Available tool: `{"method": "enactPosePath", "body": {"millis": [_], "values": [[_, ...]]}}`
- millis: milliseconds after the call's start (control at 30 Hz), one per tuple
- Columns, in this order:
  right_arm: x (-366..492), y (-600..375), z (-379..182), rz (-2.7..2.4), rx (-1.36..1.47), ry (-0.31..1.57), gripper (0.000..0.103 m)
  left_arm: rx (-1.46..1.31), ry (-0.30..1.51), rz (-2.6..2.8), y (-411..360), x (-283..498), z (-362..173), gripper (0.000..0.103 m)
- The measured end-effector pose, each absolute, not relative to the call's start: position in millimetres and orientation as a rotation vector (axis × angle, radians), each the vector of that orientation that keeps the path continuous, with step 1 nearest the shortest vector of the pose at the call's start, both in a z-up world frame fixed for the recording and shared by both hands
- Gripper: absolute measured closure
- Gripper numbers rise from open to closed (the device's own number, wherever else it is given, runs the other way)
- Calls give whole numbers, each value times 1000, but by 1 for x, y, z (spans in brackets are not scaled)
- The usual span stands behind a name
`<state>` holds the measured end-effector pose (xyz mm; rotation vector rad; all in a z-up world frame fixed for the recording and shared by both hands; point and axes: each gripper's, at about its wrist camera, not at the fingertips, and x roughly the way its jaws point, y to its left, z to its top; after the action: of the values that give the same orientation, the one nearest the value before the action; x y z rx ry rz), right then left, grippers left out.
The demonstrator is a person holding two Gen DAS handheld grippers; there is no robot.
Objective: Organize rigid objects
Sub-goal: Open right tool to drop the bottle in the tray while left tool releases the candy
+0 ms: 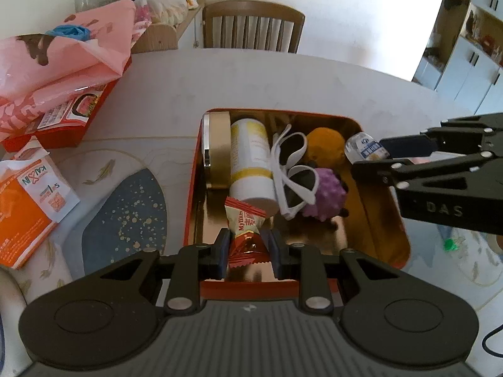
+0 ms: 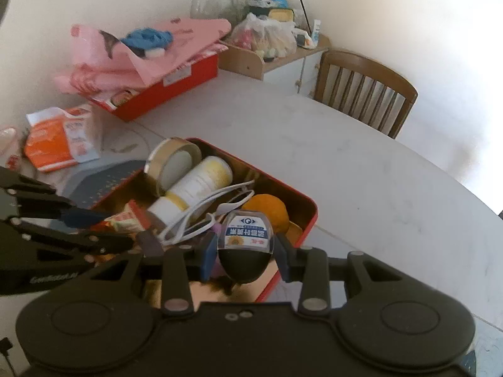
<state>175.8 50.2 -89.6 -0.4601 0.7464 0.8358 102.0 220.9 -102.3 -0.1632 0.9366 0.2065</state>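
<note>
The red tin (image 1: 192,188) is gold inside, holding white sunglasses (image 1: 294,169), a purple spiky ball (image 1: 327,193) and a red-and-cream candy wrapper (image 1: 246,229).

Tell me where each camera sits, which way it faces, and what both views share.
Left wrist: sits on the left tool, looks forward and down into the red rectangular tin; its own fingers pinch a red-and-white candy wrapper; the right tool enters from the right.
Right wrist: sits on the right tool, looks down over the tin's near corner; it grips a small clear bottle with a blue label; the left tool enters from the left.
Shared: tin, white sunglasses, brown wooden chair.
</note>
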Motion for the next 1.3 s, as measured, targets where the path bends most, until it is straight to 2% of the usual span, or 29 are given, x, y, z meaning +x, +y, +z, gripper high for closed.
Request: {"method": "enactPosePath", "body": {"millis": [267,933,1100,1300], "values": [[178,64,-106,800,-521,741,65,-146,974,198,228,118,-112,78],[178,48,-103,809,-424,796,64,-159,1004,206,228,124,-121,77],[171,38,-95,826,-365,815,61,-165,985,212,226,116,-113,77],[162,18,-82,845,-287,806,52,-183,943,210,220,104,-99,72]]}}
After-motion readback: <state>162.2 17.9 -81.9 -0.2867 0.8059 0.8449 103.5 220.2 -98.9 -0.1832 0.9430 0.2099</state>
